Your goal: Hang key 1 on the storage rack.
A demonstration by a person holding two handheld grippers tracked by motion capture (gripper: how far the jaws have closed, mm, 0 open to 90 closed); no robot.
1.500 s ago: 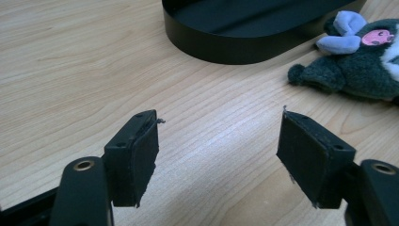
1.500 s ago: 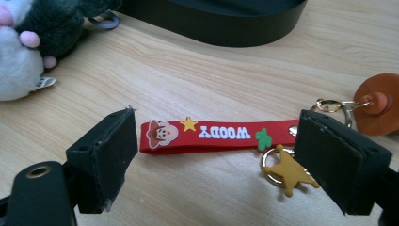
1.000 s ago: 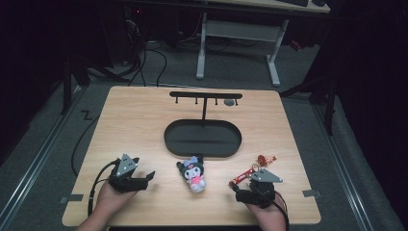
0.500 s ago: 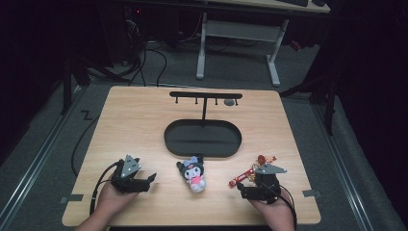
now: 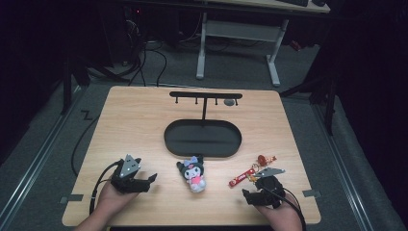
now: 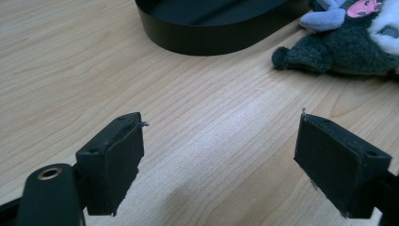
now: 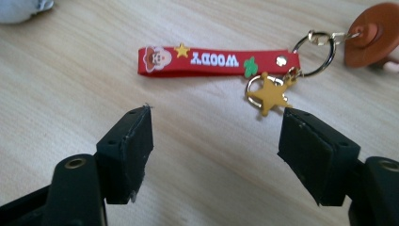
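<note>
A red "WOODY" strap keychain (image 7: pixel 216 60) with a gold star (image 7: pixel 269 94), a key ring and a brown hat charm (image 7: pixel 376 33) lies flat on the table just ahead of my right gripper (image 7: pixel 216 141). That gripper's jaws are open and have just been closing, with nothing between them. From above, the keychain (image 5: pixel 243 176) lies front right, touching the far side of my right gripper (image 5: pixel 257 187). A dark plush toy (image 5: pixel 193 174) with a white face lies front centre. My left gripper (image 5: pixel 146 182) rests left of it, open and empty (image 6: pixel 221 141), with the plush (image 6: pixel 348 42) ahead to the right.
A black oval tray (image 5: pixel 202 147) stands mid-table with a post and a hook bar (image 5: pixel 205 95); a small grey object (image 5: pixel 230 102) hangs at the bar's right end. The tray's wall (image 6: pixel 211 37) shows ahead of the left jaws. The wooden table (image 5: pixel 134 125) ends close behind both hands.
My right gripper has shifted slightly to the right beside the keychain. The left gripper, the plush and the keychain have stayed where they were.
</note>
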